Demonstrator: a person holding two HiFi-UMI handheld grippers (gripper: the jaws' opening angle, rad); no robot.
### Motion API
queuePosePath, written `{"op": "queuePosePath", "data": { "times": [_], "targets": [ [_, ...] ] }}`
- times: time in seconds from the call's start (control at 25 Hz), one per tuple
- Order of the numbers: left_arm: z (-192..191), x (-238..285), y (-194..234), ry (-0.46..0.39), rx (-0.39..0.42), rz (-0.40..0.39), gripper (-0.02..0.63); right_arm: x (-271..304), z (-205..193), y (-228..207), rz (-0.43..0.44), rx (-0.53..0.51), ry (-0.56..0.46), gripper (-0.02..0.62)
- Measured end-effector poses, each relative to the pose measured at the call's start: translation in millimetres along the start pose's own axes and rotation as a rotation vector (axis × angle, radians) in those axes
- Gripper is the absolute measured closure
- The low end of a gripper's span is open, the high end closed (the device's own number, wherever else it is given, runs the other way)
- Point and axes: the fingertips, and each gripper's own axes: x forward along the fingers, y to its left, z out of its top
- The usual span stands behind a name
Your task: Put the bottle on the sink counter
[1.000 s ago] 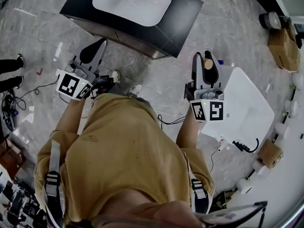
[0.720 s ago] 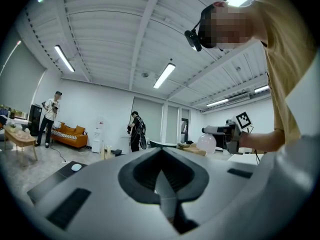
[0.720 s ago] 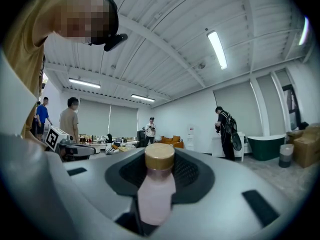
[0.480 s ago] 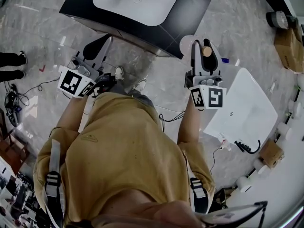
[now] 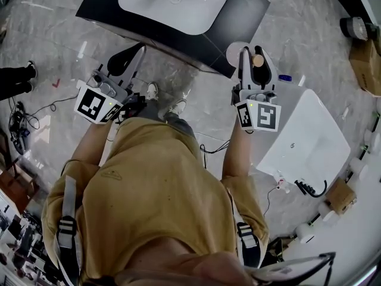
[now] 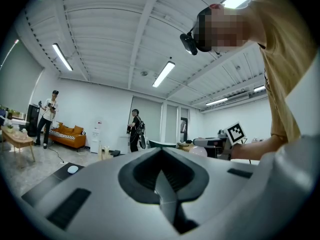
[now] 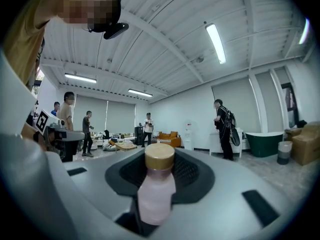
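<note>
The bottle [image 7: 156, 191] is pale pink with a tan cap [image 5: 258, 59] and stands upright between the jaws of my right gripper [image 5: 255, 55], which is shut on its body. In the head view this gripper hangs just off the near right corner of the black sink counter [image 5: 241, 14], whose white basin [image 5: 172, 3] lies at the top. A pale round shape shows just left of those jaws; I cannot tell what it is. My left gripper [image 5: 134, 51] sits in front of the counter's near edge. Its jaws meet with nothing between them in the left gripper view [image 6: 161, 176].
A white slab [image 5: 309, 139] lies on the marble floor to the right, with cardboard boxes [image 5: 364, 64] beyond it. Cables [image 5: 214, 148] trail across the floor. A bystander's shoes [image 5: 27, 73] show at the left edge. Several people stand far off in the room.
The right gripper with the bottle has moved forward, off the white slab and up to the counter's near right corner. The counter sits closer in the head view. The left gripper barely shifted.
</note>
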Motion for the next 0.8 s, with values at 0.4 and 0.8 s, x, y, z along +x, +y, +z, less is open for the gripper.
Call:
{"op": "queuePosePath", "data": {
  "times": [0.4, 0.8],
  "targets": [
    [-4.0, 8.0, 0.0, 0.009, 0.001, -0.006, 0.604, 21.8, -36.9, -8.8, -0.017, -0.012, 0.05, 0.475],
    [-12.0, 13.6, 1.3, 0.022, -0.013, -0.013, 0.604, 38.7, -68.9, -13.6, -0.025, -0.014, 0.102, 0.474]
  ]
}}
